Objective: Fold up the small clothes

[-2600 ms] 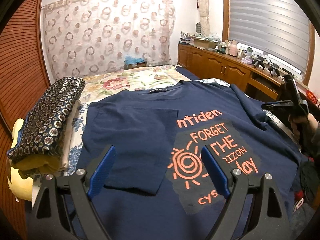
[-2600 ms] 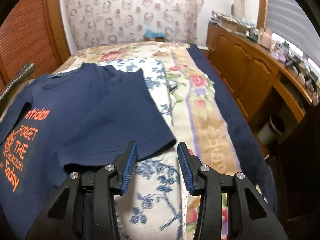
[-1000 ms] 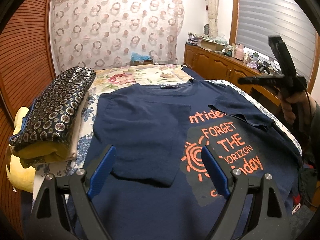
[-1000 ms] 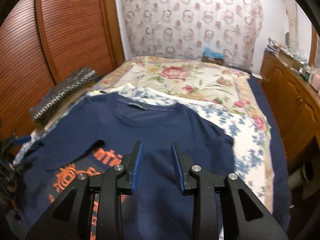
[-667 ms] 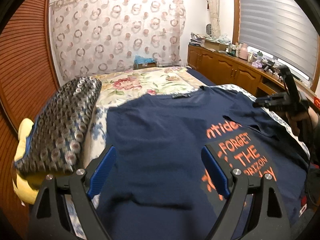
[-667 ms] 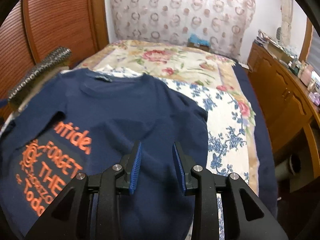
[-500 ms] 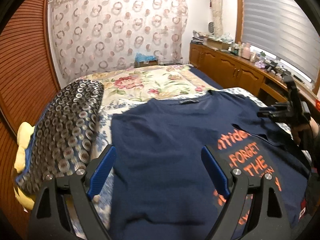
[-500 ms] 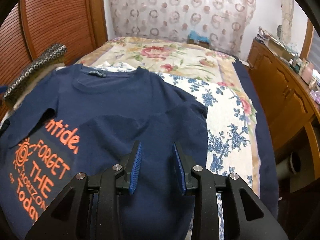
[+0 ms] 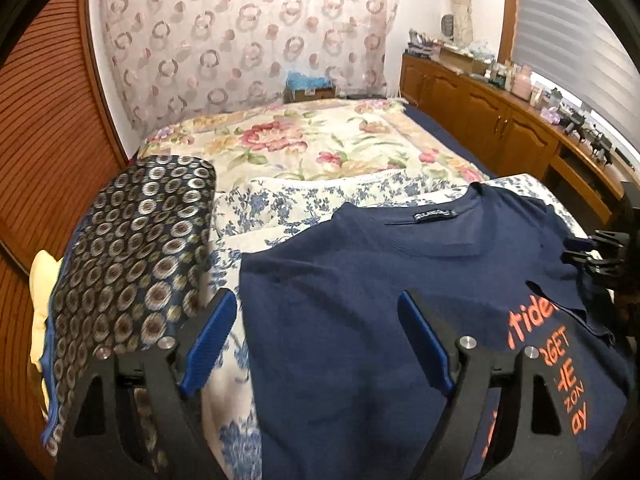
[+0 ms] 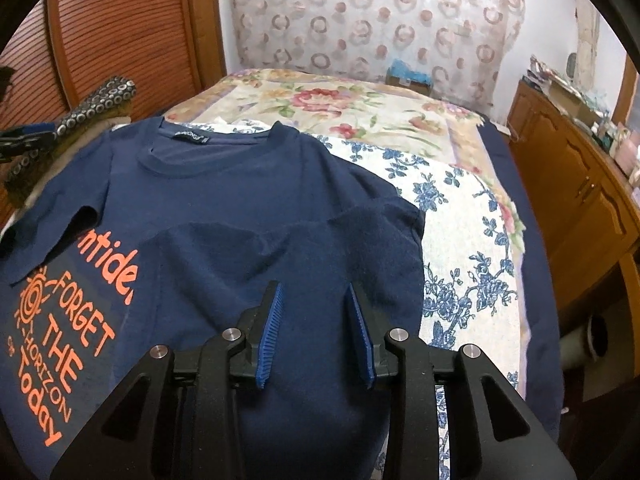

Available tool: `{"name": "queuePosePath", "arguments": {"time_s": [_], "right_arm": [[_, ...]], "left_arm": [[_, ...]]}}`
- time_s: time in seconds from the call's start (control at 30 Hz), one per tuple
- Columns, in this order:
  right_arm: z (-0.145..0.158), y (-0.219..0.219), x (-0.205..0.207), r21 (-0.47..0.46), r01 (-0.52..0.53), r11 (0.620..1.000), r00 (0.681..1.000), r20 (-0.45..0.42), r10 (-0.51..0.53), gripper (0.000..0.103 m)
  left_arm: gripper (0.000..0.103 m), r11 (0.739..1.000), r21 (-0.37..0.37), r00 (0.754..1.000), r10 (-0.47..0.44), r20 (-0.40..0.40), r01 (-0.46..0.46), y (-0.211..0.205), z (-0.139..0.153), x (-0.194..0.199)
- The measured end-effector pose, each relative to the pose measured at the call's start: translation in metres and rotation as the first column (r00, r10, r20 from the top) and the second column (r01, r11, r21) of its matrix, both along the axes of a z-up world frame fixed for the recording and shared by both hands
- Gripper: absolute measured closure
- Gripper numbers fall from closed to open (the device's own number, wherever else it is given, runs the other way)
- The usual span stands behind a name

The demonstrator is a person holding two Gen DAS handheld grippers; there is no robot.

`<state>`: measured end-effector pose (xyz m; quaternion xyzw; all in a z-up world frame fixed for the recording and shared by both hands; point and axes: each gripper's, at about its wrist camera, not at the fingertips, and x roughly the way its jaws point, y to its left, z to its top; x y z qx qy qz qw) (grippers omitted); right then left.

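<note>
Navy T-shirt (image 10: 248,200) lies chest-up on the bed (image 9: 320,148), on a blue-flowered white cloth (image 10: 460,240), with both sides folded in over the front. Its near-side edge runs straight down between the left gripper (image 9: 320,344)'s fingers, and a strip of flowered cloth separates that edge from the stack of folded fabric (image 9: 132,248) with ring patterns. Left gripper hangs above the shirt with its jaws wide apart and nothing in them; they've just been closing a little. Right gripper (image 10: 314,328) hovers over the folded-in flap, jaws narrow and just easing apart, and I can't see any cloth pinched between the pads. Beyond the shirt the flowery bedspread is free up to the curtain (image 9: 248,28).

Print reads "FORGET THE HORIZON Today" in orange (image 10: 68,332) (top word is cut off by the folds, only "ntide" shows). Neck label (image 10: 190,135) is too small to read. Cabinets (image 9: 500,120) along the side carry clutter I can't make out.
</note>
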<state>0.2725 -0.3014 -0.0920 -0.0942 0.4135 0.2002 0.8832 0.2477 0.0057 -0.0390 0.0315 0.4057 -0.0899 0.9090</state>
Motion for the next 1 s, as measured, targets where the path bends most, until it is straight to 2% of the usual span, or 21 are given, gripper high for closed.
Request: {"name": "queuePosePath", "arguments": {"time_s": [0.07, 0.13, 0.27, 0.4, 0.6, 0.77, 1.0], "right_arm": [[0.0, -0.001, 0.0, 0.011, 0.0, 1.0, 1.0, -0.005, 0.0, 0.069], [0.0, -0.002, 0.0, 0.009, -0.002, 1.0, 1.0, -0.004, 0.002, 0.068], [0.001, -0.002, 0.0, 0.014, -0.003, 1.0, 1.0, -0.005, 0.003, 0.068], [0.001, -0.001, 0.0, 0.016, -0.005, 1.0, 1.0, -0.006, 0.005, 0.067], [0.0, -0.001, -0.001, 0.008, -0.006, 1.0, 1.0, -0.001, 0.007, 0.065], [0.001, 0.0, -0.001, 0.004, -0.005, 1.0, 1.0, 0.001, 0.005, 0.065], [0.001, 0.002, -0.003, -0.018, -0.001, 1.0, 1.0, 0.014, 0.002, 0.063]], "left_arm": [[0.023, 1.0, 0.015, 1.0, 0.009, -0.02, -0.008, -0.004, -0.004, 0.011], [0.032, 0.999, 0.031, 0.999, 0.02, -0.048, -0.019, -0.004, -0.01, 0.022], [0.034, 0.997, 0.059, 0.995, 0.057, -0.086, -0.052, -0.002, -0.02, 0.042], [0.035, 0.995, 0.052, 0.987, 0.095, -0.129, -0.089, 0.004, -0.029, 0.055], [0.035, 0.991, 0.091, 0.982, 0.11, -0.152, -0.097, 0.005, -0.037, 0.063], [0.049, 0.99, 0.096, 0.976, 0.123, -0.181, -0.107, 0.007, -0.048, 0.068], [0.055, 0.991, 0.082, 0.975, 0.12, -0.189, -0.106, 0.012, -0.053, 0.067]]}}
